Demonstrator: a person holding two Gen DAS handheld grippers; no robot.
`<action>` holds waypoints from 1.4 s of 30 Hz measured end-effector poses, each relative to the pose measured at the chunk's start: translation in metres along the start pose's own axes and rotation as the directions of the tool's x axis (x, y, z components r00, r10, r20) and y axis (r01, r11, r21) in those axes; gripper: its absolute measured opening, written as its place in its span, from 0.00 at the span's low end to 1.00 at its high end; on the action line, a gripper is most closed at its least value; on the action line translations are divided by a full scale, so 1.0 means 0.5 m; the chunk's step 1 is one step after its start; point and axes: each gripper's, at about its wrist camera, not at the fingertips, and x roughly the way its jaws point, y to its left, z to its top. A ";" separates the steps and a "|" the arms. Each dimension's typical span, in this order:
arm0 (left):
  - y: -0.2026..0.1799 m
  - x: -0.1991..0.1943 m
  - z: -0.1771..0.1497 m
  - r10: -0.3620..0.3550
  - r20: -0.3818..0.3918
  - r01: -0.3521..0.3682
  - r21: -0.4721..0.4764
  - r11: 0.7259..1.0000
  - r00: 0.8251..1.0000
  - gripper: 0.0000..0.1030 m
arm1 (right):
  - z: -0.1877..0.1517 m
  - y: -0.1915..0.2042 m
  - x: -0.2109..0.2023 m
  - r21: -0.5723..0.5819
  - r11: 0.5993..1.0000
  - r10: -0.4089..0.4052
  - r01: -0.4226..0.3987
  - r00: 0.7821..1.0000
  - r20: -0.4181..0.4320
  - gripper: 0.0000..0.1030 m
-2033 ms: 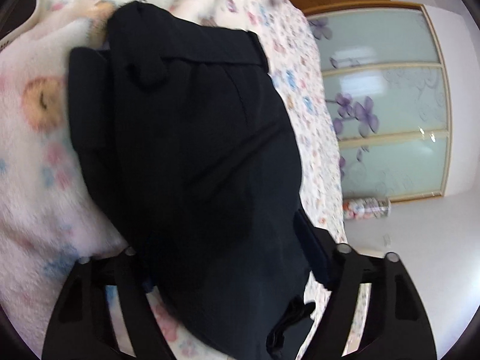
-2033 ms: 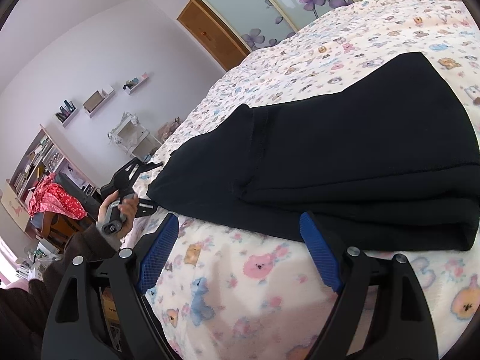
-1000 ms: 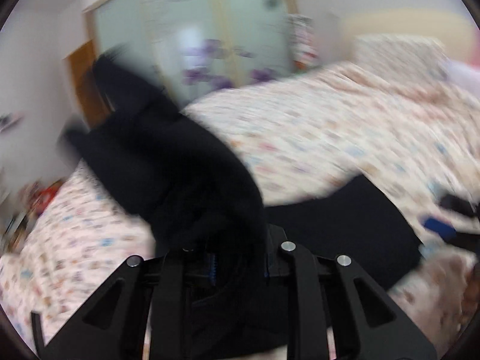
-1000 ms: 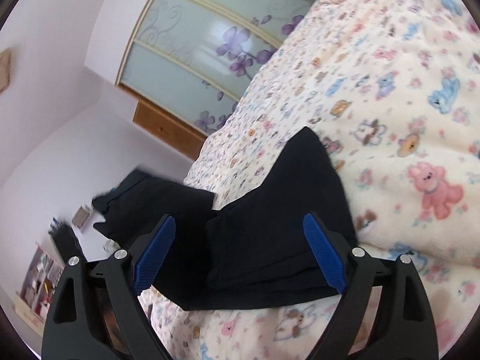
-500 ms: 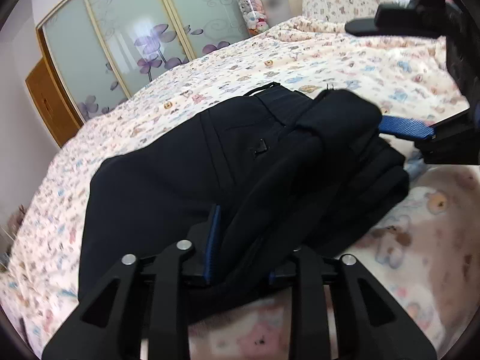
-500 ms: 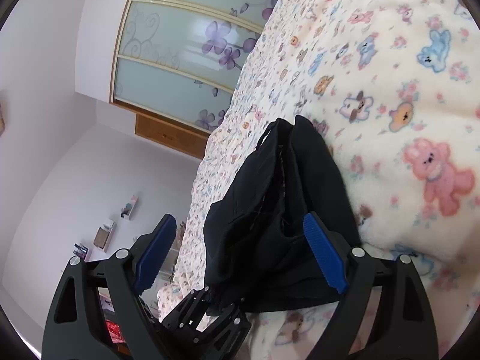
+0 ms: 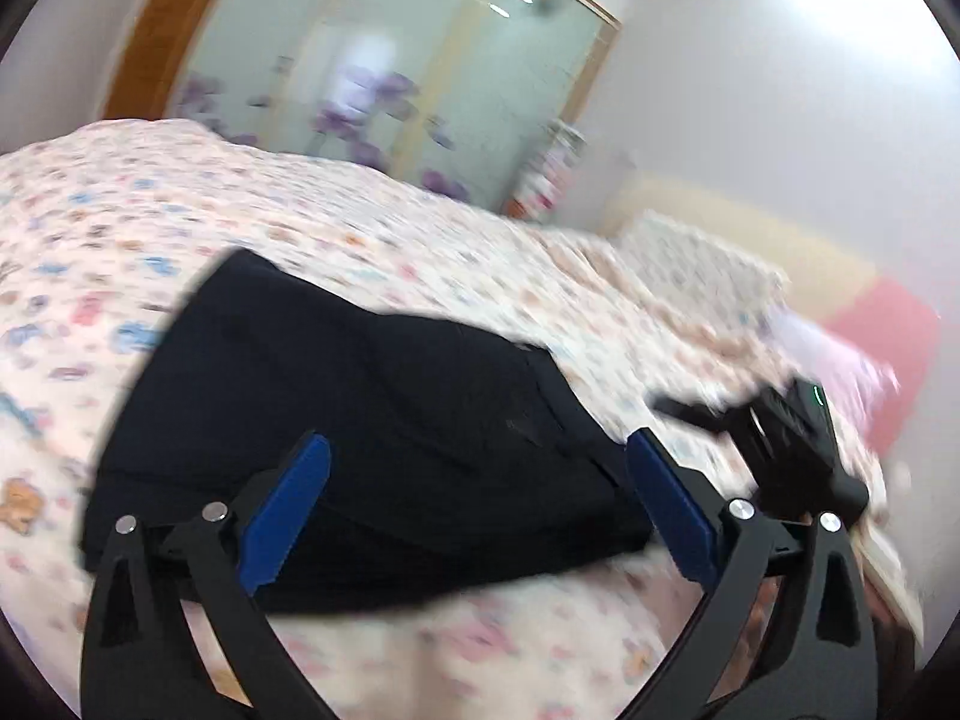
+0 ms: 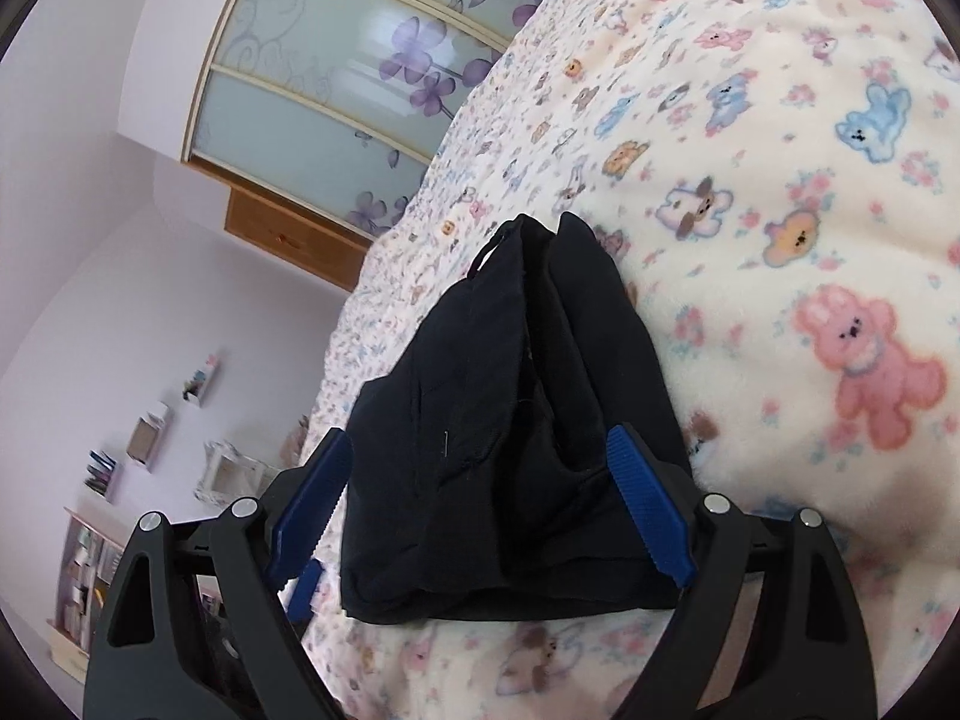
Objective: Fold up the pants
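Lying folded into a thick bundle on the cream teddy-bear-print bed blanket [image 8: 780, 192], the black fabric pants [image 8: 510, 432] sit just ahead of both tools: left tool [image 7: 480, 516] and right tool [image 8: 480, 498] both spread wide, gripping nothing.

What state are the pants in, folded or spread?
Folded: the black pants lie as a stacked bundle on the blanket, layered edges showing. Neither gripper holds them.

Black pants [image 8: 510, 420], cream bear-print blanket [image 8: 780, 150], blue-padded black tool [image 8: 480, 516], purple-flowered glass wardrobe doors [image 8: 360, 78]
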 end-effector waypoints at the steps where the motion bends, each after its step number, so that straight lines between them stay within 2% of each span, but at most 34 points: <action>1: 0.011 -0.002 0.002 0.053 0.020 -0.053 0.004 0.999 0.998 0.98 | -0.001 0.001 0.001 -0.009 1.000 -0.007 0.007 1.000 -0.002 0.86; 2: 0.023 0.001 0.003 0.136 0.032 -0.136 0.008 0.991 0.990 0.98 | -0.002 0.007 0.004 -0.033 0.999 -0.023 0.023 1.000 -0.004 0.86; 4: 0.038 0.011 0.008 0.216 0.017 -0.216 -0.008 0.976 0.976 0.98 | -0.005 0.017 0.014 -0.092 0.993 -0.080 0.078 0.997 -0.016 0.86; 7: 0.049 0.022 0.012 0.281 0.001 -0.281 -0.032 0.959 0.960 0.98 | -0.017 0.033 0.051 -0.207 0.953 -0.233 0.222 0.972 -0.030 0.82; 10: 0.045 0.019 0.016 0.319 0.026 -0.319 -0.010 0.948 0.947 0.98 | -0.027 0.049 0.077 -0.292 0.914 -0.297 0.280 0.955 -0.011 0.82; 12: 0.033 0.022 0.017 0.326 0.038 -0.327 0.016 0.945 0.945 0.98 | -0.028 0.053 0.083 -0.319 0.905 -0.297 0.282 0.955 0.001 0.76; 14: 0.028 0.015 0.012 0.331 0.047 -0.333 0.039 0.942 0.943 0.98 | -0.026 0.050 0.078 -0.320 0.907 -0.286 0.274 0.958 0.008 0.68; 15: 0.024 0.016 0.010 0.333 0.048 -0.336 0.052 0.941 0.942 0.98 | -0.025 0.049 0.075 -0.317 0.910 -0.276 0.265 0.961 0.012 0.58; 16: 0.021 0.019 0.008 0.333 0.046 -0.335 0.062 0.940 0.942 0.98 | -0.024 0.053 0.069 -0.320 0.914 -0.257 0.250 0.966 0.020 0.53; 17: 0.020 0.020 0.008 0.333 0.044 -0.335 0.067 0.940 0.942 0.98 | -0.025 0.061 0.063 -0.334 0.915 -0.228 0.226 0.973 0.033 0.38; 18: 0.019 0.020 0.007 0.333 0.044 -0.336 0.068 0.939 0.942 0.98 | -0.027 0.071 0.057 -0.350 0.914 -0.205 0.207 0.978 0.045 0.30; 21: 0.023 0.022 0.006 0.334 0.038 -0.336 0.061 0.940 0.942 0.98 | -0.033 0.079 0.063 -0.374 0.901 -0.217 0.220 0.975 0.052 0.29; 22: 0.025 0.024 0.006 0.334 0.033 -0.336 0.057 0.940 0.942 0.98 | -0.029 0.067 0.066 -0.341 0.915 -0.215 0.215 0.976 0.039 0.29; 24: 0.031 0.028 0.005 0.339 0.020 -0.339 0.045 0.940 0.941 0.98 | -0.017 0.025 0.078 -0.203 0.963 -0.187 0.176 0.982 -0.038 0.43; 25: 0.033 0.029 0.004 0.340 0.017 -0.340 0.041 0.939 0.940 0.98 | -0.014 0.008 0.080 -0.147 0.978 -0.159 0.149 0.986 -0.058 0.46; 26: 0.035 0.030 0.003 0.341 0.013 -0.341 0.036 0.939 0.940 0.98 | -0.010 0.001 0.081 -0.127 0.983 -0.144 0.135 0.987 -0.068 0.47; 28: 0.038 0.032 0.002 0.342 0.009 -0.342 0.031 0.939 0.940 0.98 | -0.012 0.009 0.086 -0.161 0.975 -0.165 0.152 0.984 -0.071 0.47; 29: 0.038 0.034 0.002 0.344 0.005 -0.344 0.031 0.938 0.939 0.98 | -0.015 0.014 0.088 -0.181 0.970 -0.175 0.160 0.982 -0.070 0.46; 30: 0.039 0.035 0.001 0.345 0.002 -0.345 0.032 0.938 0.939 0.98 | -0.016 0.015 0.087 -0.179 0.973 -0.159 0.144 0.985 -0.073 0.36; 33: 0.039 0.038 0.000 0.344 -0.004 -0.344 0.036 0.938 0.939 0.98 | -0.010 0.006 0.070 -0.103 0.993 -0.062 0.056 0.996 -0.062 0.28; 37: 0.039 0.032 0.000 0.336 0.018 -0.336 0.033 0.941 0.942 0.98 | -0.002 0.009 0.040 -0.048 0.998 0.049 -0.049 0.999 -0.002 0.25; 40: 0.041 0.029 0.001 0.330 0.029 -0.331 0.026 0.943 0.943 0.98 | 0.003 0.021 0.000 -0.058 0.991 0.123 -0.118 0.989 0.078 0.25; 42: 0.043 0.029 0.002 0.332 0.029 -0.332 0.022 0.943 0.943 0.98 | 0.004 0.017 -0.024 -0.054 0.990 0.139 -0.134 0.983 0.121 0.24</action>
